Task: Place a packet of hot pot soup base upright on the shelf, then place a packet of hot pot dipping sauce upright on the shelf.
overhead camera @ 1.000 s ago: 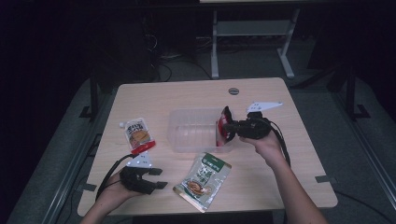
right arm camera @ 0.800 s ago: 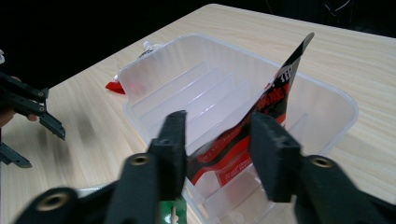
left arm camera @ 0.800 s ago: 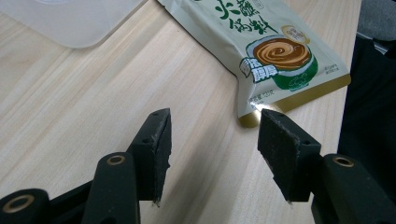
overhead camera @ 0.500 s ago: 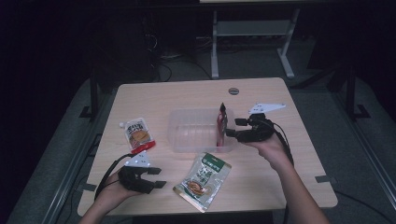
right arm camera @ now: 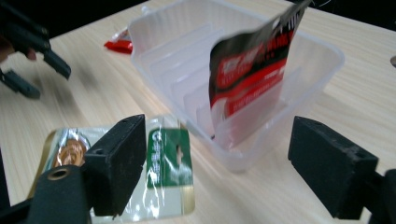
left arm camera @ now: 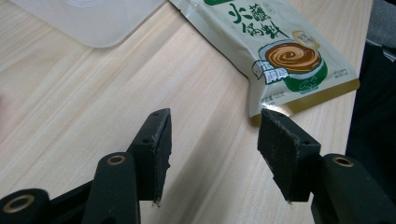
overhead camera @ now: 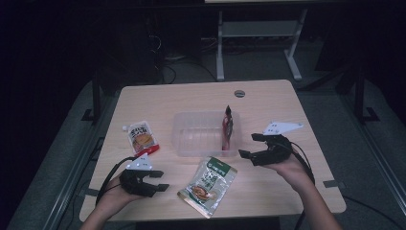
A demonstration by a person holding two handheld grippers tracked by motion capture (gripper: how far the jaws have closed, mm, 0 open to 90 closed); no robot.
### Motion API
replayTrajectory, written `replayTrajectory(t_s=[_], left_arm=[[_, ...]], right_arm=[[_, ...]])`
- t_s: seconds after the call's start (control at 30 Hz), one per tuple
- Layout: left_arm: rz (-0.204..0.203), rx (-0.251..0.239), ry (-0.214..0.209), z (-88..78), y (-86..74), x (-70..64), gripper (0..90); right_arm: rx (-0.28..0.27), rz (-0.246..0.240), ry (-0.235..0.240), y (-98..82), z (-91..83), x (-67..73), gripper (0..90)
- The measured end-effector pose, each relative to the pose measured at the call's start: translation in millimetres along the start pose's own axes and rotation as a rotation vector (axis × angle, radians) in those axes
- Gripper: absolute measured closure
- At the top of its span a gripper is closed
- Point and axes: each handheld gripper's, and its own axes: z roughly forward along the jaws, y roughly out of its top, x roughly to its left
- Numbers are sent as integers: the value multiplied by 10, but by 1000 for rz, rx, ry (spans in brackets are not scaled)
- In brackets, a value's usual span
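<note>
A pale wooden table (overhead camera: 287, 100) is sitting in a dark room. The red-and-black sachet (overhead camera: 228, 128) is standing upright in the clear ribbed plastic tray (overhead camera: 191, 139), freed as the right gripper (overhead camera: 251, 145) has just been opening, jaws now empty. The left gripper (overhead camera: 162, 180) is resting open and empty beside the green soup pouch (overhead camera: 208, 184). Leaning unsupported, the sachet could be tipping over.

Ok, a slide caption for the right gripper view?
Right gripper open before clear bin, red pouch standing inside.
</note>
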Motion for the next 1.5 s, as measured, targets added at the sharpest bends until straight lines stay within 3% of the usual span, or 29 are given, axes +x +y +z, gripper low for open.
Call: replayTrajectory(t_s=[0.3,0.43,0.5,0.67,1.0,1.17,1.3,1.33,1.37,1.43,1.5], left_arm=[[-39,-20,40,-84,-22,53,524],[-65,-28,58,-150,-3,102,622],[-75,-30,69,-179,10,129,722],[-120,-46,111,-297,71,267,882],[-210,-60,245,-369,169,690,898],[-256,-62,319,-296,226,942,898],[-270,-27,383,-188,258,1154,897],[-262,-31,391,-173,257,1210,898],[-288,-36,389,-152,252,1255,898],[-290,-2,410,-107,246,1352,898],[-322,-17,401,-62,222,1451,898]], right_arm=[[52,-19,-14,-326,4,57,168],[86,-21,-7,-476,16,110,153],[94,-17,-4,-521,12,122,152],[109,19,5,-705,-51,129,150],[97,38,-17,-750,-64,46,150],[95,34,-22,-754,-53,42,151],[98,30,-21,-762,-44,40,151],[100,30,-18,-766,-42,41,151],[103,26,-15,-769,-40,40,151],[106,20,-15,-772,-36,40,151],[104,17,-15,-772,-37,37,151]])
